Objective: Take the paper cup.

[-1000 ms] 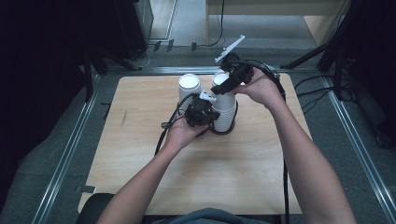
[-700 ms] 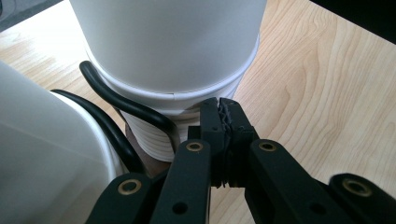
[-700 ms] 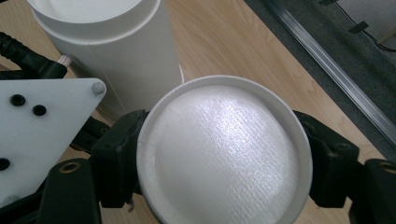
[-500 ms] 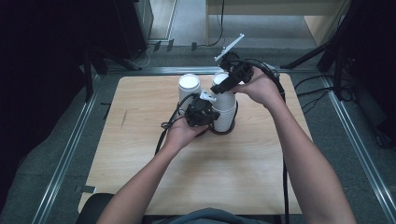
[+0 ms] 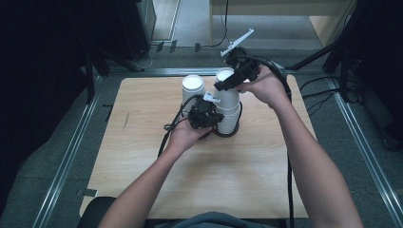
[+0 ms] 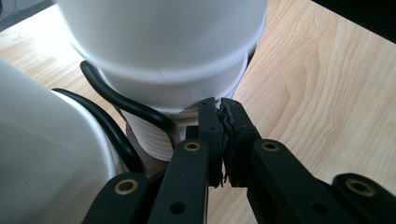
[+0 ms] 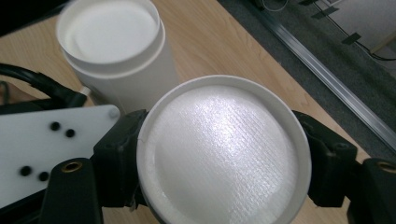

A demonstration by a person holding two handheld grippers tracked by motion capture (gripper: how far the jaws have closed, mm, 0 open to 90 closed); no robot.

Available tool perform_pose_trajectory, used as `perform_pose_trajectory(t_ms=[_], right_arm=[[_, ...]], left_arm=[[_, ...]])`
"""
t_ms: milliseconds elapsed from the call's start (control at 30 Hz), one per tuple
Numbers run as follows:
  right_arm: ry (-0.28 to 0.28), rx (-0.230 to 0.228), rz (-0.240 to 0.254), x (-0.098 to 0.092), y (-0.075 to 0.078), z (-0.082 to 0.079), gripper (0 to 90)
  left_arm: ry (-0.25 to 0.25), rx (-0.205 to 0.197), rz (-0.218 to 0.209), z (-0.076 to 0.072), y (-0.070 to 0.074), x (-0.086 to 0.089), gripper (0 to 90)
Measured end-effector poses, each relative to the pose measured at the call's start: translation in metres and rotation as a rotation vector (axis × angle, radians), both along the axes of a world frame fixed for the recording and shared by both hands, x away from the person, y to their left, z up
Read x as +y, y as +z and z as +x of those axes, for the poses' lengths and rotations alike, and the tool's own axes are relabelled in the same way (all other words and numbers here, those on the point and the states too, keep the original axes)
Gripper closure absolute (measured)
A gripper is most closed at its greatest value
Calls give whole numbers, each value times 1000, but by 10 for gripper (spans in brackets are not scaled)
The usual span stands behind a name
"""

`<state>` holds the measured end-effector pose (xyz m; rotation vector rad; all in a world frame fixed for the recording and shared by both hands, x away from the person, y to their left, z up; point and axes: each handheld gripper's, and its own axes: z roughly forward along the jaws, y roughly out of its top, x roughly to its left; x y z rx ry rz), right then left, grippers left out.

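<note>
Cups again: right gripper (image 7: 219, 158) has just been closing on the top upside-down white paper cup (image 5: 227, 90) of the stack at table's twelve o'clock. Left gripper (image 6: 223, 140), pinched shut, braces the stack (image 5: 229, 118). I'd lift straight up.

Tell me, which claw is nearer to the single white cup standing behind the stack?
Left. The left claw sits at the stack's base, just in front of the single cup. The right claw grips the stack's top cup, across the stack.
</note>
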<state>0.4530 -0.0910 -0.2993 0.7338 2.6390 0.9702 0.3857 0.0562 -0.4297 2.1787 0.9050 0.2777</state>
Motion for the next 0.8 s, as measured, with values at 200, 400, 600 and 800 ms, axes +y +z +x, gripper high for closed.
perform_pose_trajectory(t_ms=[200,400,600,800], right_arm=[[4,-28,-20,-2,25,-4,262],[4,-36,2,-12,51,-11,261],[12,-62,-2,-19,77,-24,260],[22,-72,-11,-30,95,-41,259]], left_arm=[[-1,16,-11,0,1,2,850],[-3,25,-24,1,1,4,823],[-22,28,-29,0,2,6,781],[-39,44,-49,-2,5,9,744]])
